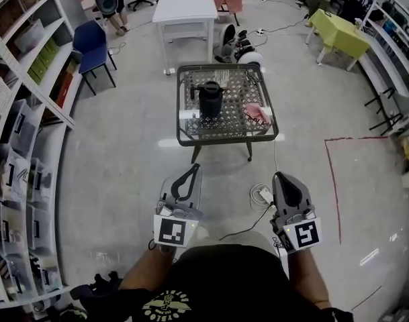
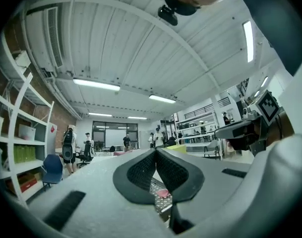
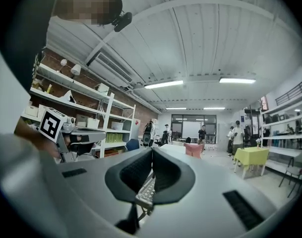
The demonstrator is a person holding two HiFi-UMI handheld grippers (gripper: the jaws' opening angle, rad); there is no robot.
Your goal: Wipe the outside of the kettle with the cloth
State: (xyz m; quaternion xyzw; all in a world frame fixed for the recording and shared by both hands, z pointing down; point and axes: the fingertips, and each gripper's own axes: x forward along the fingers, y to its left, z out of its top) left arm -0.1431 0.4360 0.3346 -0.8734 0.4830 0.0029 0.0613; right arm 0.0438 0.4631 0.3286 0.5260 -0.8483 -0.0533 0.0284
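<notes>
Left claw [image 1: 189, 170] and right claw [image 1: 283, 178], pinched together empty, might just shove the cloth [image 1: 256, 111] well ahead of them.

Head view: from the person's head, facing forward and steeply down. I get the left gripper [image 1: 193, 170] and right gripper [image 1: 279, 177] close at the bottom, and the mesh table [image 1: 228, 139] well ahead.
Left gripper view: rides the left gripper, level, looking along its own jaws. Jaws very near, room far behind, ceiling fills the top.
Right gripper view: same setup on the right gripper, facing the same way.
Shared, all three: I catch the mesh table, seen under the jaw tips in both gripper views.
Shared, gripper views: each shows the other gripper at its inner side. Both reach the far windows [image 3: 193, 129] and the yellow table [image 3: 250, 156].
</notes>
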